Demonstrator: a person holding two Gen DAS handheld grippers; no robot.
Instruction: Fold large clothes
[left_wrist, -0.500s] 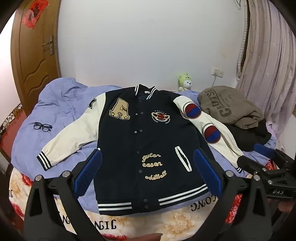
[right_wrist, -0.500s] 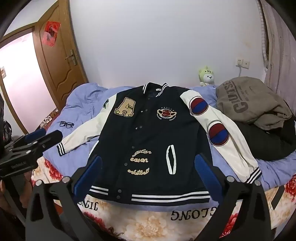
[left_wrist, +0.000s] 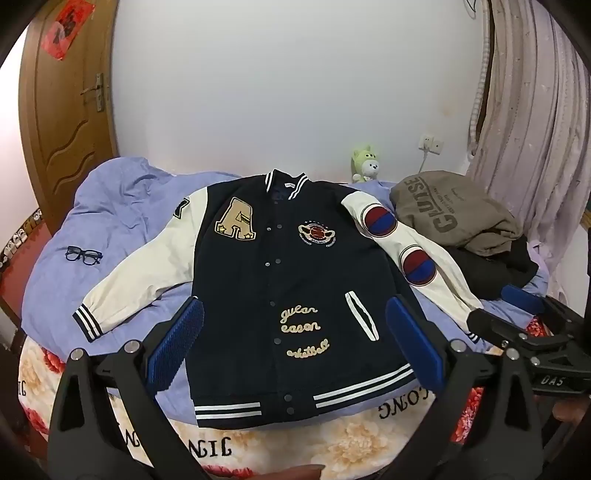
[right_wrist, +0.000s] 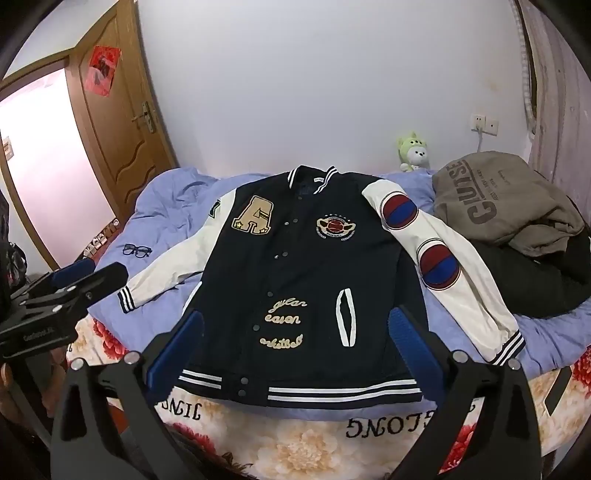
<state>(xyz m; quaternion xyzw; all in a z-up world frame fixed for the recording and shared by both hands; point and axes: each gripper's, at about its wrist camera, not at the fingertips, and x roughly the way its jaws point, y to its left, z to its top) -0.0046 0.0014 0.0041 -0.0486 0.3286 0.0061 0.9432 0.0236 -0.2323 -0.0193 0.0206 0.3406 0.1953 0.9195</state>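
Left gripper (left_wrist: 293, 343): jaws spread as wide as they go, nothing between the blue pads; it hangs above the near end of the bed, tilted down toward the jacket's hem.
Right gripper (right_wrist: 295, 343): equally wide open and empty, at the same downward tilt over the hem; in the left wrist view its black body shows at the right edge, beside the jacket's right-side cuff.
Jacket (left_wrist: 295, 280): navy varsity jacket with cream sleeves, lying flat and face up on the bed, snapped shut, collar toward the wall, striped hem toward the grippers. Both sleeves are spread outward. A gold "A" patch (left_wrist: 237, 224) sits on the chest and two red-and-blue round patches on the sleeve on the right of the view.
Bed (left_wrist: 110, 221): covered by a lilac sheet, with a floral quilt at the near edge.
Glasses (left_wrist: 83, 255): dark-framed, on the sheet, left of the jacket, well apart from it.
Clothes pile (left_wrist: 454, 210): an olive printed garment on top of a black one, just beside the patched sleeve.
Plush toy (left_wrist: 365, 166): green and white, against the wall behind the collar.
Door (left_wrist: 66, 122): wooden, at the far left.
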